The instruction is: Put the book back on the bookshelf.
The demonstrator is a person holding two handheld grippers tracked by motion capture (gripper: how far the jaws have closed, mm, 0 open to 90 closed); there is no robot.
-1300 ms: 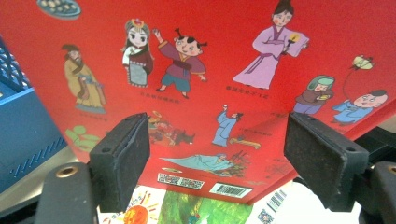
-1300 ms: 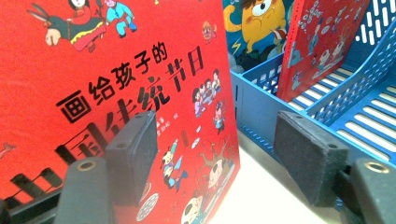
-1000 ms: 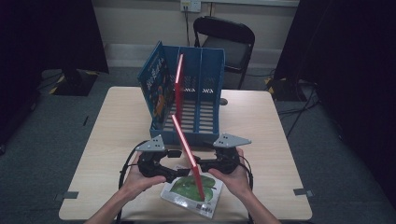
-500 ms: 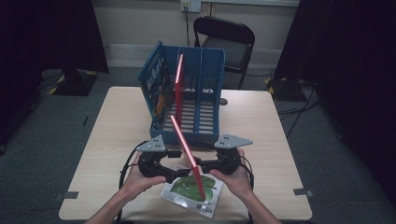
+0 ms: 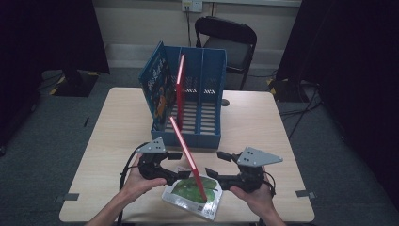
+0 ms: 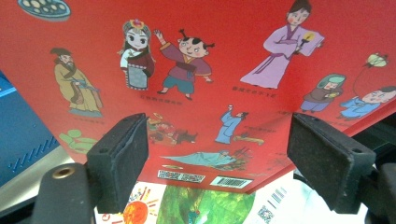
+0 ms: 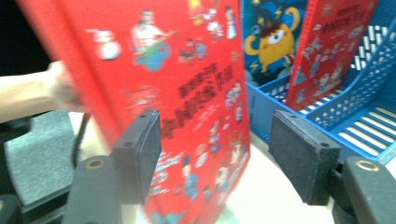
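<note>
A thin red picture book (image 5: 186,150) stands tilted on its lower edge, on a green and white book (image 5: 188,195) that lies flat near the table's front. It leans over my left gripper (image 5: 178,165), whose jaws are open, and in the left gripper view the red cover (image 6: 210,70) spans both pads. I cannot tell whether the tips touch it. My right gripper (image 5: 215,164) is open to the right of the red book (image 7: 187,93). Its jaws have just been closing, and the book's lower corner shows between them with neither pad pressing on it.
A blue three-slot file rack (image 5: 212,70) stands mid-table behind the books. A blue book (image 5: 157,89) leans in its left slot and another red book (image 5: 179,80) stands upright beside it. A black chair (image 5: 226,37) sits beyond the table (image 5: 254,122).
My right gripper has drawn back to the right, away from the tilted red book. The left gripper and the book keep their places.
</note>
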